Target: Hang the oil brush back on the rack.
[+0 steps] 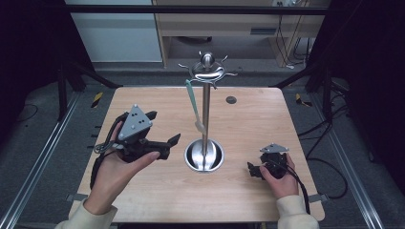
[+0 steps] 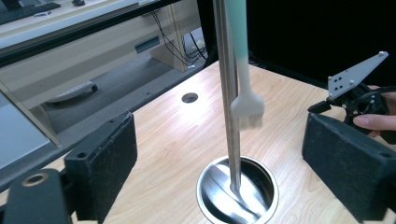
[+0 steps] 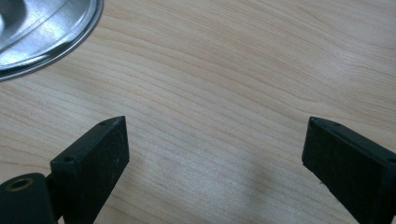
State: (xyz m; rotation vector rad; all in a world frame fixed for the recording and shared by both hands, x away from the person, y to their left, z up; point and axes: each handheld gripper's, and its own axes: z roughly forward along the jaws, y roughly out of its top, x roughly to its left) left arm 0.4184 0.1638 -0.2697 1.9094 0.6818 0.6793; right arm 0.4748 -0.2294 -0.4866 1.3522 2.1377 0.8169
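A steel stand (image 1: pixel 206 109) rises from a round dish base (image 1: pixel 204 156) in the middle of the wooden table (image 1: pixel 157 200), with curved hooks (image 1: pixel 208 72) at its top. A mint-green brush (image 1: pixel 193 102) hangs from a hook beside the pole, its pale bristles (image 2: pixel 247 109) above the base (image 2: pixel 238 193). My left gripper (image 1: pixel 163 128) is held left of the stand, open, nothing between its jaws; in the left gripper view (image 2: pixel 219 140) the pole (image 2: pixel 229 93) and brush lie beyond them. My right gripper (image 1: pixel 253 171) rests low, right of the base, open over bare wood (image 3: pixel 215 135).
A small round hole (image 1: pixel 231 99) sits in the table behind the stand. The base rim (image 3: pixel 42 28) lies just past the right gripper's jaws. Dark frame posts stand at both back corners, and a wooden desk (image 1: pixel 224 24) stands beyond the table.
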